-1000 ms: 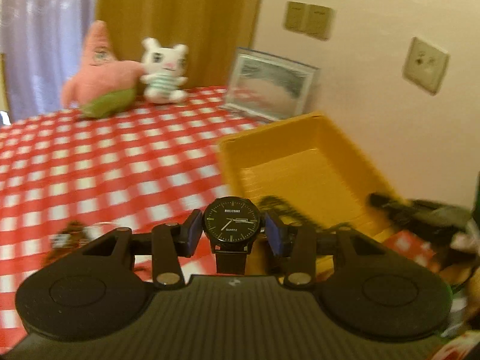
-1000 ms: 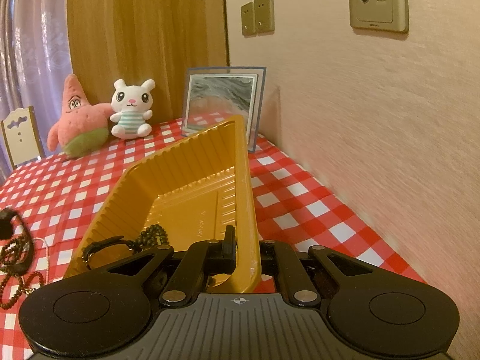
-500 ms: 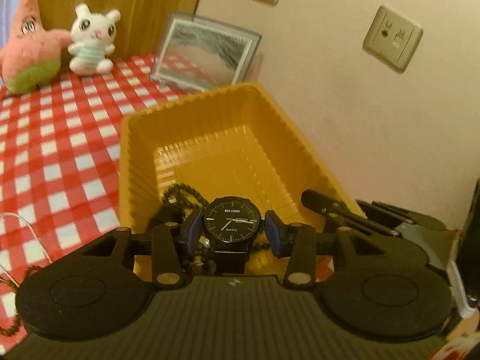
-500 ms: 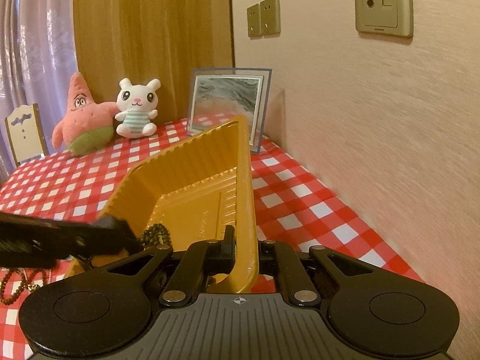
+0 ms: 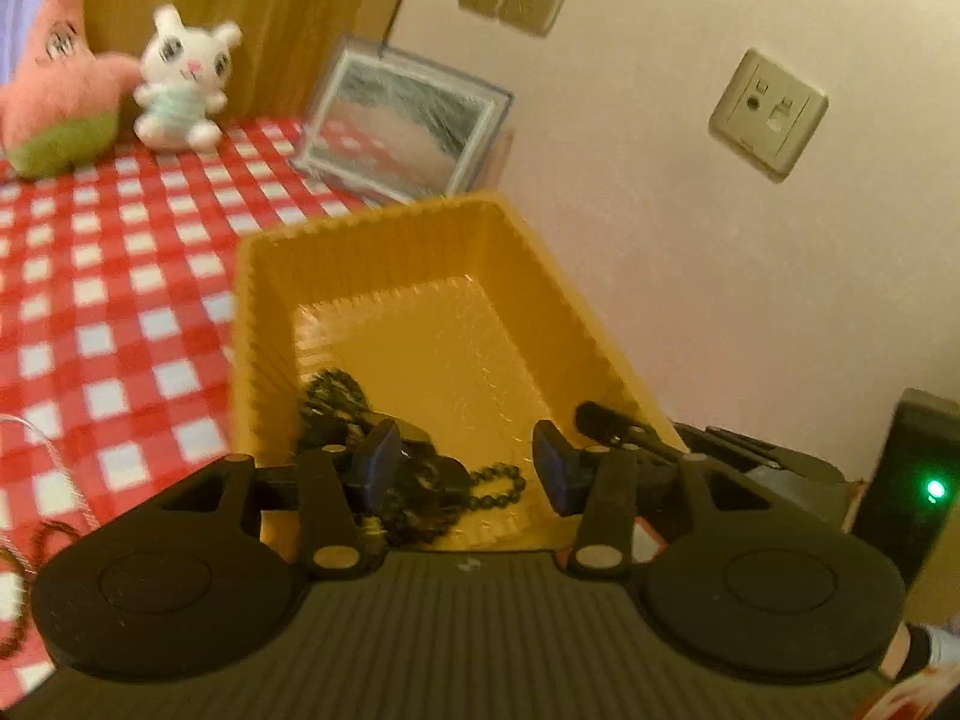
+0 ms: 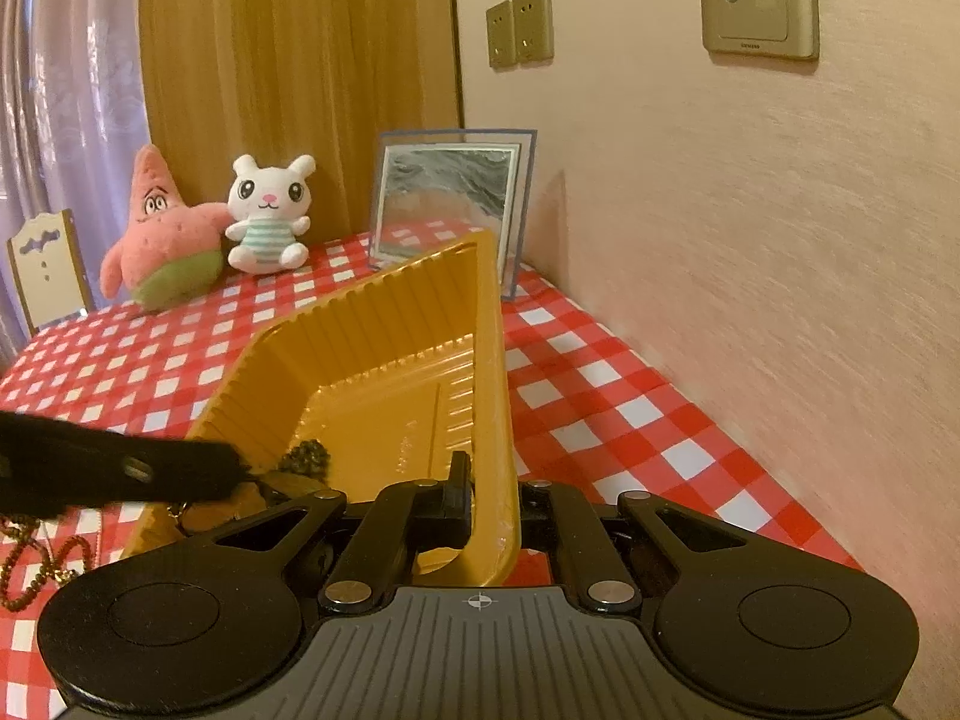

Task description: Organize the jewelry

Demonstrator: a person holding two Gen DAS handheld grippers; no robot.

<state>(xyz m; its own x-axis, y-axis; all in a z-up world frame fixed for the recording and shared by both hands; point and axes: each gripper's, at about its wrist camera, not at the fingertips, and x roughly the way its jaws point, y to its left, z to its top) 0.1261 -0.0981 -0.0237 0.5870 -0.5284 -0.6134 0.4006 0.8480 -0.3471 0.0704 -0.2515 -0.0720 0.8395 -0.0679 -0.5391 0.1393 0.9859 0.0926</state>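
Jewelry lies heaped just below the left gripper, whose blue-padded jaws stand apart over the ribbed yellow plastic tray: dark bead strands. Right gripper pinches the tray's near wall; I'd hold it steady and lift the left gripper straight clear.

The near right wall of a yellow tray is clamped between the fingers of the right gripper. Dark beads are seen inside it. The left gripper's finger is seen at the tray's left rim.
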